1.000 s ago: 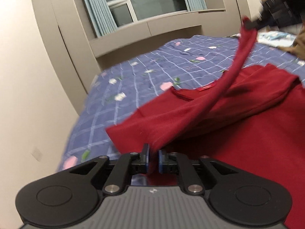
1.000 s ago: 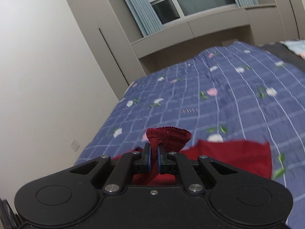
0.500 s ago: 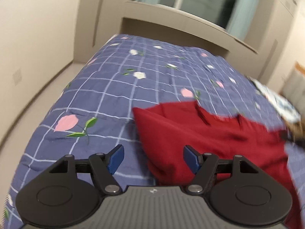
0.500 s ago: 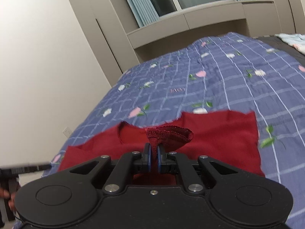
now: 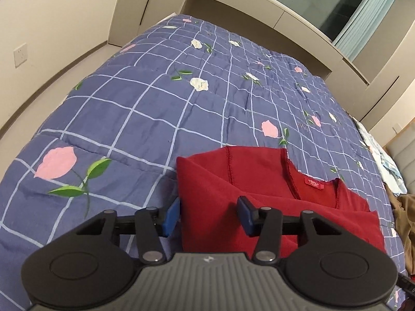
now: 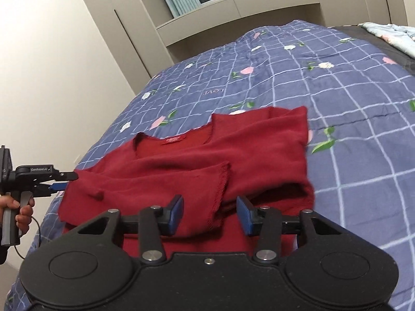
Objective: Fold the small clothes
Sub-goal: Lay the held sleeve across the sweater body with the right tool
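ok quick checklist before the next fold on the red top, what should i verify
1. Right claw free of the cloth: ok. Its jaws are opening, and the sleeve cuff lies loose below the gap.
2. Left claw free: ok, though its jaws are closing over the red top's left edge with neither pad pressing it.
3. Sleeve laid across the body: ok, seen from the right wrist.
4. Top flat on the quilt: not ok, a ridge runs below the collar label.
5. Lower hem straight: cannot tell, hidden behind both claws.
6. Room on the quilt around the top: ok.
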Demonstrator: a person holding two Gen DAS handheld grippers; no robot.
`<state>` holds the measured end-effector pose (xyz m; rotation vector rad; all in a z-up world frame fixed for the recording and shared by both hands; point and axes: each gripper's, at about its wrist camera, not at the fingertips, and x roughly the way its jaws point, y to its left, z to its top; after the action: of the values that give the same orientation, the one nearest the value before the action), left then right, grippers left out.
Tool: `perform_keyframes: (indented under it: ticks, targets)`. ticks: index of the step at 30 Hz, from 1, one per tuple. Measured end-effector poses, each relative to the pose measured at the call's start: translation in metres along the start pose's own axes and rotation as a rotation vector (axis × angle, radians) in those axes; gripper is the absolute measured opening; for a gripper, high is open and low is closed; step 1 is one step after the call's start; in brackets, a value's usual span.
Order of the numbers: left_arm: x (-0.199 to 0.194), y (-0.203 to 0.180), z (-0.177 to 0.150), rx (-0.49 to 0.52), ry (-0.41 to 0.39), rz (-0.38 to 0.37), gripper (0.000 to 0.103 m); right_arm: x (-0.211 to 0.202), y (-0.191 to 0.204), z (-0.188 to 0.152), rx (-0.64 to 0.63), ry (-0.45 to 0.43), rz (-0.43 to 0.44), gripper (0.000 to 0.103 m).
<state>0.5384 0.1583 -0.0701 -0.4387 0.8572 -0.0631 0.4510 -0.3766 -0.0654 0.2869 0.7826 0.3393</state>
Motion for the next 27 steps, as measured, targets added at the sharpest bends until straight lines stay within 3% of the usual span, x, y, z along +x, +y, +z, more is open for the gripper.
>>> perform_keyframes:
  ticks: [6, 9, 11, 14, 23, 27]
  targets:
    - [0.000, -0.002, 0.002, -0.006, -0.005, 0.020, 0.042, 0.031, 0.006, 0.021, -0.053, 0.032, -0.026, 0.048]
    - [0.003, -0.003, 0.003, -0.009, 0.003, 0.030, 0.026, 0.049, 0.007, 0.024, -0.040, 0.082, -0.044, 0.035]
    - [0.003, -0.004, 0.003, 0.003, 0.004, 0.034, 0.018, 0.052, 0.007, 0.024, -0.029, 0.098, -0.030, 0.014]
    - [0.000, -0.006, 0.002, 0.027, -0.010, 0.035, 0.010, 0.047, 0.013, 0.023, -0.057, 0.084, -0.024, 0.010]
    - [-0.022, -0.021, 0.010, 0.056, -0.099, 0.014, 0.008, 0.002, 0.036, 0.062, -0.137, -0.091, -0.014, 0.009]
    - [-0.012, -0.034, 0.011, 0.075, -0.092, 0.023, 0.011, 0.006, 0.025, 0.080, -0.139, -0.093, -0.064, 0.009]
